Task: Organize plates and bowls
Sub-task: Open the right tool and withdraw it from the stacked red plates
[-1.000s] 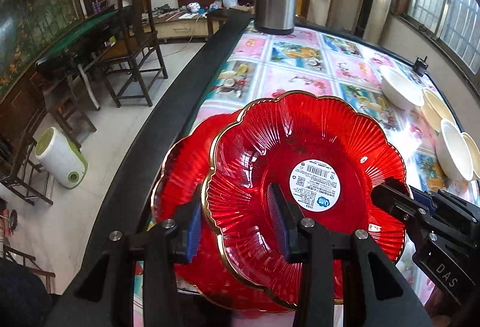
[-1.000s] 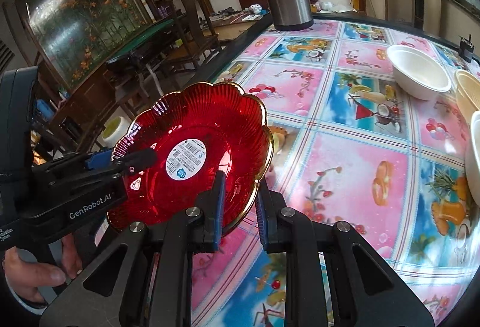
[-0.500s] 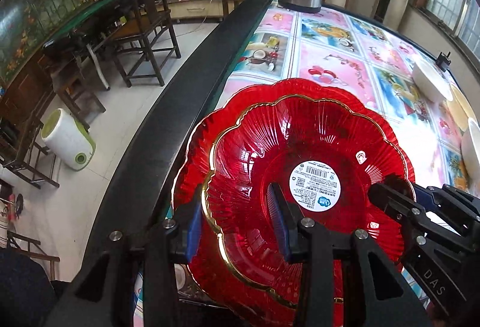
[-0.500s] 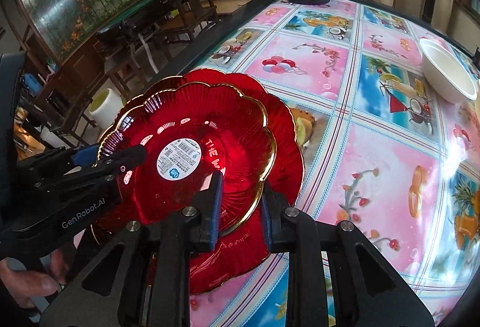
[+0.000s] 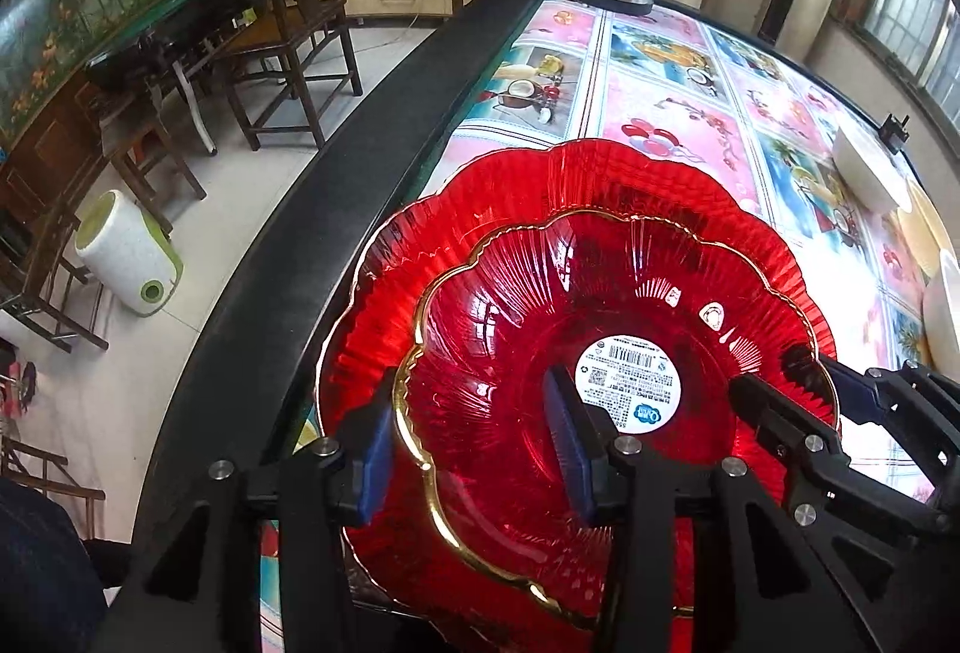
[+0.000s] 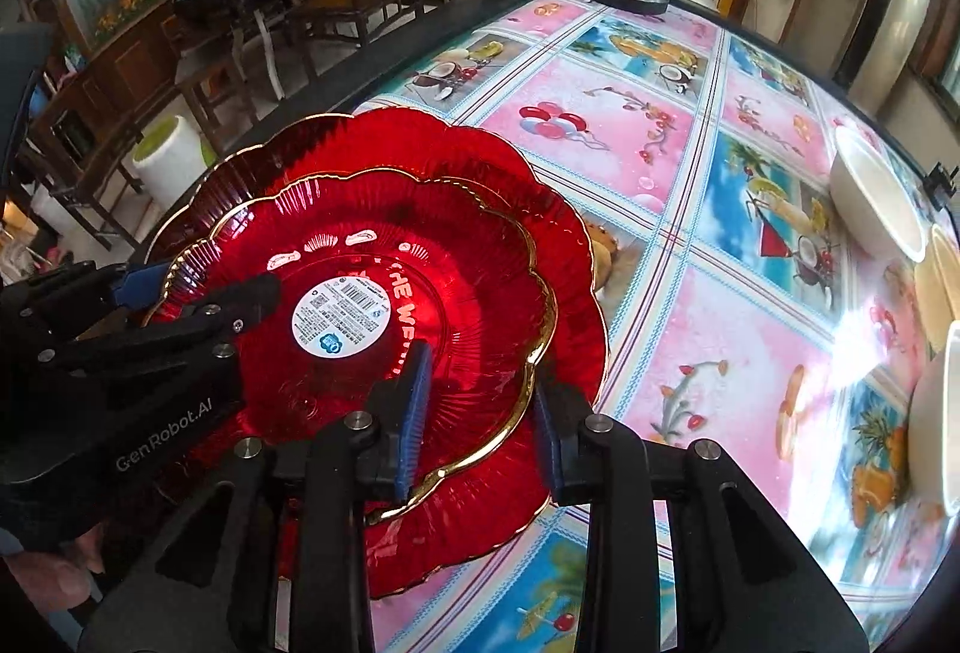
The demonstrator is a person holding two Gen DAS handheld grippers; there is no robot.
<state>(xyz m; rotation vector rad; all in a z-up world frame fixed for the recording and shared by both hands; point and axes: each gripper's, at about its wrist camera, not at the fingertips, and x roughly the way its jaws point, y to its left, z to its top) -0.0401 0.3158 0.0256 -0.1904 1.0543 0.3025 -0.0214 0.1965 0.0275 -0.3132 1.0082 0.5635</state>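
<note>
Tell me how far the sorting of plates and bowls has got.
Done: the small red plate lies nested in the large red plate at the table's edge. In hand: both hand-held grippers, left and right, are opening, each astride the small plate's gold rim with the pads off it. Left: the white bowls at the far right look unsorted.

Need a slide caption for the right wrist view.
Small red scalloped plate nested on the larger red plate; right hand-held gripper opening around its gilt rim.
</note>
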